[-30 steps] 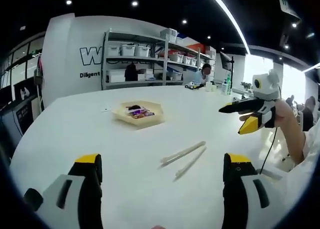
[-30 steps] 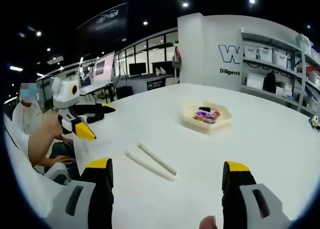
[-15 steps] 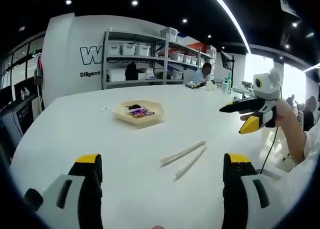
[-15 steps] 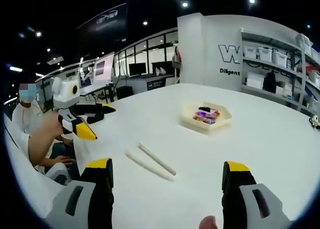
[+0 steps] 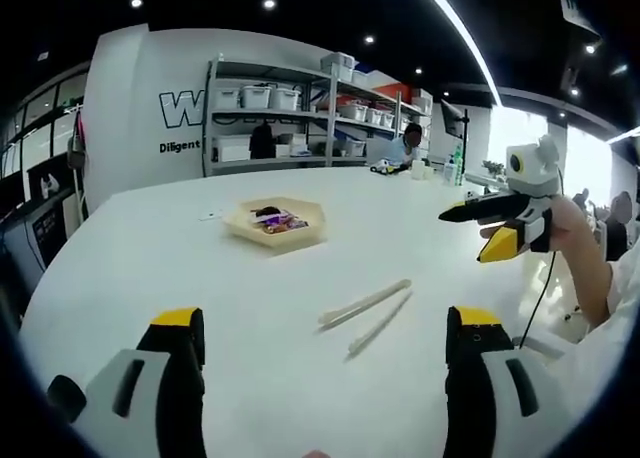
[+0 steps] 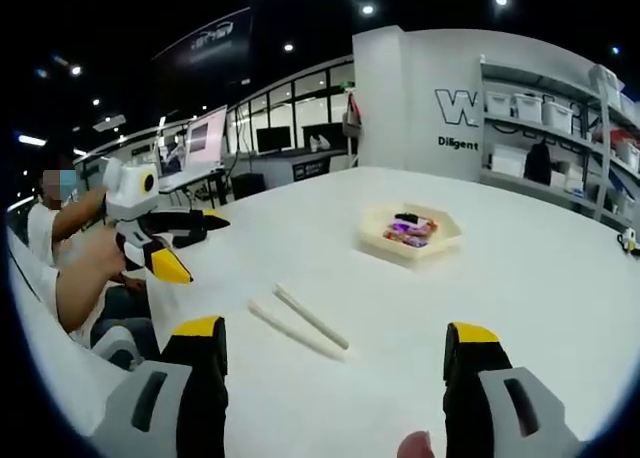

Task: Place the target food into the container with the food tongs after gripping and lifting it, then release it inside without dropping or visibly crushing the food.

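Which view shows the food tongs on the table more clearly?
The right gripper view: the food tongs lie near and side-on between its fingers, both arms apart and plain against the white table. In the left gripper view the food tongs look thinner and paler.

Ahead of the jaws, the food (image 5: 277,219) in the tray (image 5: 277,236) is too small to identify. The shelf bins (image 5: 258,99) blur together. The wall lettering (image 6: 457,108) is cut off behind the shelving.
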A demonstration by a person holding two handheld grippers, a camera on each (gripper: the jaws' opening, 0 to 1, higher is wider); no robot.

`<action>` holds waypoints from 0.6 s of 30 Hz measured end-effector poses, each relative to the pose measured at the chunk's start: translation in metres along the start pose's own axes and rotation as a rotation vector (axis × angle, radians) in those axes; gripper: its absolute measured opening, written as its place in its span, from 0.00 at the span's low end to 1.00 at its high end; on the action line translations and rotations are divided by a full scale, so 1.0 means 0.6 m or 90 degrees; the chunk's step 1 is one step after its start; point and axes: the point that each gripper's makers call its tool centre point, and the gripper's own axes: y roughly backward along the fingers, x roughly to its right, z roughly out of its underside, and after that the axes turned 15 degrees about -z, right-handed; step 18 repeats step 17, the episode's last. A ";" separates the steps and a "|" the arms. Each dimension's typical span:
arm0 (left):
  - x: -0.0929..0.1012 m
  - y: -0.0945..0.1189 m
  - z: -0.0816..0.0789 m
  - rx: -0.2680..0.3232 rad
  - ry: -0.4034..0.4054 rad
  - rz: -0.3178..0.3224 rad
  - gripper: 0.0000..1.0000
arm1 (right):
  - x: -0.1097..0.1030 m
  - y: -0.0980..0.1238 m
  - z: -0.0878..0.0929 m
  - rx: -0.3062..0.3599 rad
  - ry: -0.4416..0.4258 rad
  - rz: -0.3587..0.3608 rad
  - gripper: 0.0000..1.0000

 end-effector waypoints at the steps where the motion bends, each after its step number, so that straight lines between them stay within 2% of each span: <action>1: 0.001 0.000 0.000 0.000 0.000 0.000 0.98 | 0.000 0.000 -0.001 0.001 -0.001 0.000 0.88; 18: 0.002 -0.004 0.003 -0.001 -0.002 0.002 0.98 | 0.003 -0.001 0.001 -0.001 0.002 0.001 0.87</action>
